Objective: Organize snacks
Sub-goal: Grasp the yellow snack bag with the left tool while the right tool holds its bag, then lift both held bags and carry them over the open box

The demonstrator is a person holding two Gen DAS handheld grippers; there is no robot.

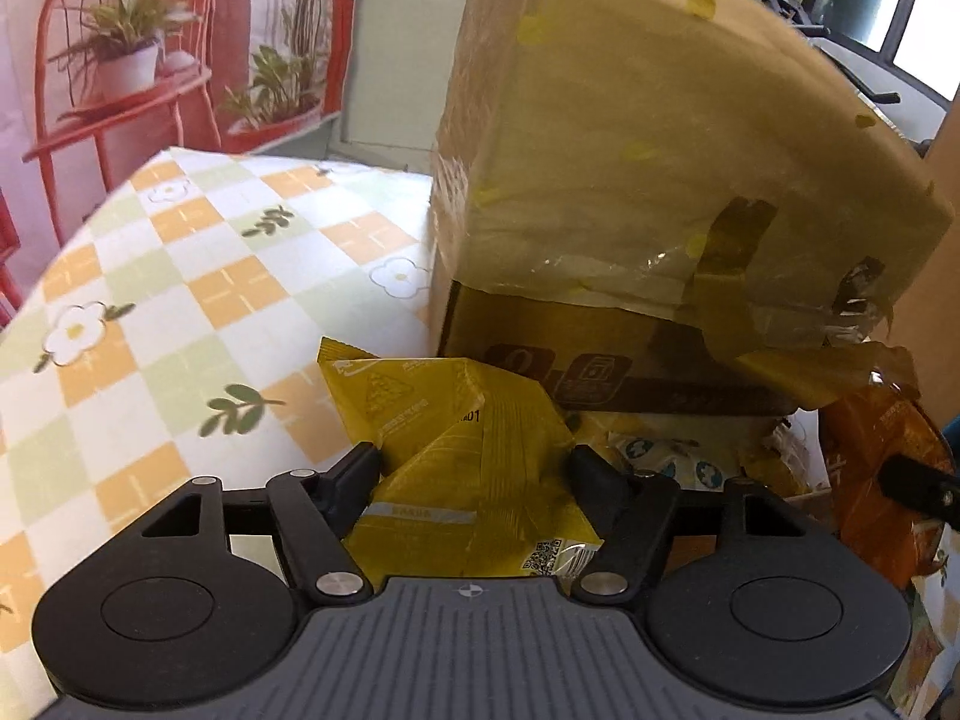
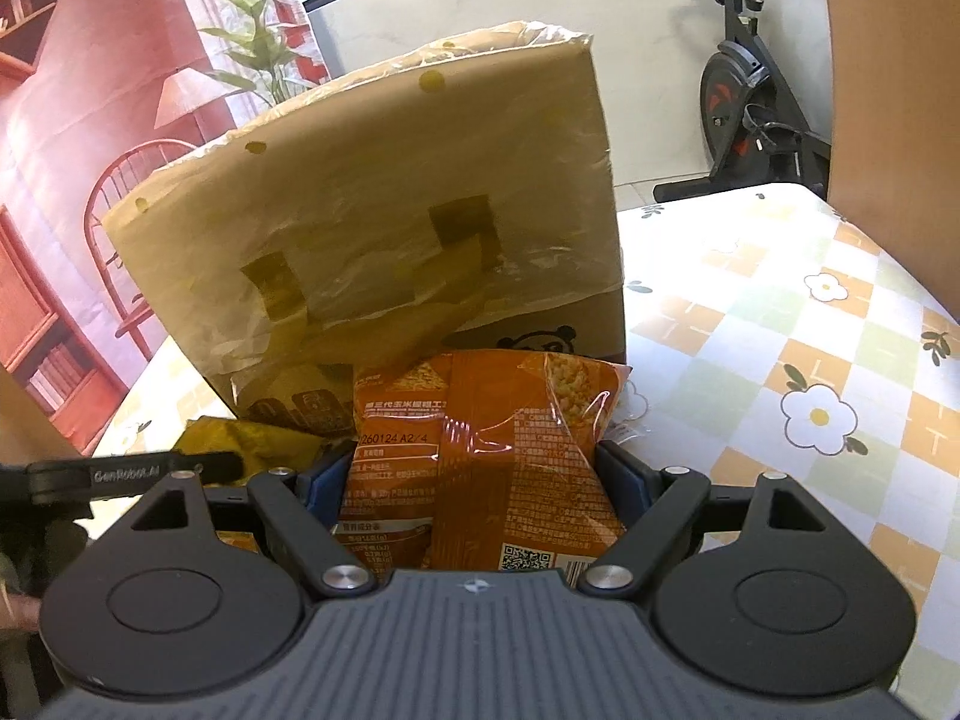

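In the left wrist view my left gripper (image 1: 474, 459) is shut on a crumpled yellow snack packet (image 1: 468, 468), both fingers pressing its sides just above the table. The right wrist view shows my right gripper (image 2: 474, 474) shut on an orange snack bag (image 2: 480, 438), which fills the gap between the blue pads. Straight ahead of both stands a taped cardboard box (image 1: 600, 150) (image 2: 390, 210) with its flap leaning toward me. The orange bag (image 1: 882, 450) shows at the right edge of the left view, and the yellow packet (image 2: 252, 438) at lower left of the right view.
A checkered flower tablecloth (image 1: 150, 300) (image 2: 780, 330) covers the table on both sides of the box. More packets (image 1: 660, 462) lie at the box's foot. A printed backdrop (image 1: 120, 60) stands behind; an exercise bike (image 2: 750, 90) and a wooden panel (image 2: 888, 90) are at the right.
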